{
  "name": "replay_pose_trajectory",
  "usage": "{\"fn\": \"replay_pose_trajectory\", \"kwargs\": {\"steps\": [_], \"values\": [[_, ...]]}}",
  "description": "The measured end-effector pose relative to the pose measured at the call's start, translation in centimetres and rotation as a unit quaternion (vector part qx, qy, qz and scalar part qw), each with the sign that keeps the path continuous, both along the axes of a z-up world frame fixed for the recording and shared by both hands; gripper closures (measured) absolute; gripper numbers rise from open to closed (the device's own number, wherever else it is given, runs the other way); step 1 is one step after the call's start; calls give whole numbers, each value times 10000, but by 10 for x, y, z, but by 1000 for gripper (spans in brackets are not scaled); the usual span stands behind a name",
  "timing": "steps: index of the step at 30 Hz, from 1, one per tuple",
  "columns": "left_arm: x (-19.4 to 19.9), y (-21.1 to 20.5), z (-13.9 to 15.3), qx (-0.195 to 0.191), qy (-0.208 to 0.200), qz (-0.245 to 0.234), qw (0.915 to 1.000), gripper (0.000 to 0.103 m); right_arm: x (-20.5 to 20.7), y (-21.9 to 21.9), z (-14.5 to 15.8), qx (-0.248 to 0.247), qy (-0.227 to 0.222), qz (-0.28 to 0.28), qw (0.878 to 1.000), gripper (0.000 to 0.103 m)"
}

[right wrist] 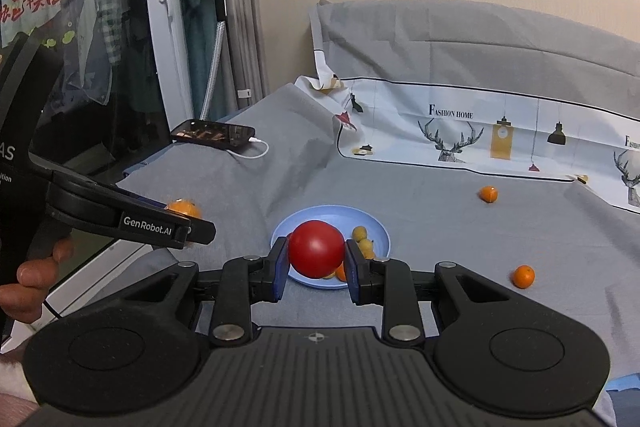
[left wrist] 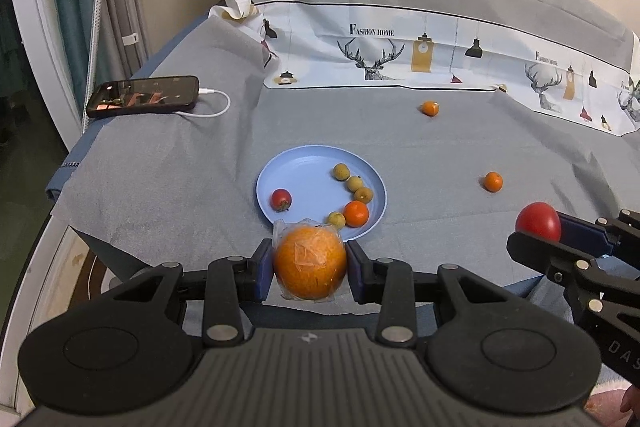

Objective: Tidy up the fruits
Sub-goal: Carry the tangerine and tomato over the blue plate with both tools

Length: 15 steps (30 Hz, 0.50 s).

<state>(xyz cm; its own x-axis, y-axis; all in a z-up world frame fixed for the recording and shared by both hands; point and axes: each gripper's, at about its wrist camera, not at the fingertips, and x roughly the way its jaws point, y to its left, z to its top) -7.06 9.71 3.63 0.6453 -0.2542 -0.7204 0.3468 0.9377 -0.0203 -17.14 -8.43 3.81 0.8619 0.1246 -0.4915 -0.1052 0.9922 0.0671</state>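
Wrapped orange (left wrist: 310, 264) pinched in left gripper (left wrist: 310, 267), held at near rim of blue plate (left wrist: 280, 171). Red tomato (right wrist: 316, 253) clamped in right gripper (right wrist: 316, 259), above plate's near side. Two small oranges (left wrist: 493, 181) lay loose on grey cloth (left wrist: 180, 187), right and far. Risk — slick wrap slipping between pads; orange landing on rim, tipping plate, scattering small fruit.

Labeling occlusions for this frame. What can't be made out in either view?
- Right wrist view: the tomato in the right gripper hides the near half of the plate, so its fruit cannot be counted there.
- Right wrist view: the left gripper covers most of the wrapped orange.
- Left wrist view: the right gripper is cut off by the right edge.
- Both views: the phone screen is too small to read.
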Motion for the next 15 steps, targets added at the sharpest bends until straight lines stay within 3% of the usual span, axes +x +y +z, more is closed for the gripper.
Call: {"fn": "replay_pose_trajectory", "kwargs": {"steps": [15], "values": [[37, 3, -15, -31, 310, 50, 9995, 62, 30, 0, -14, -36, 391, -86, 9992, 73]]}}
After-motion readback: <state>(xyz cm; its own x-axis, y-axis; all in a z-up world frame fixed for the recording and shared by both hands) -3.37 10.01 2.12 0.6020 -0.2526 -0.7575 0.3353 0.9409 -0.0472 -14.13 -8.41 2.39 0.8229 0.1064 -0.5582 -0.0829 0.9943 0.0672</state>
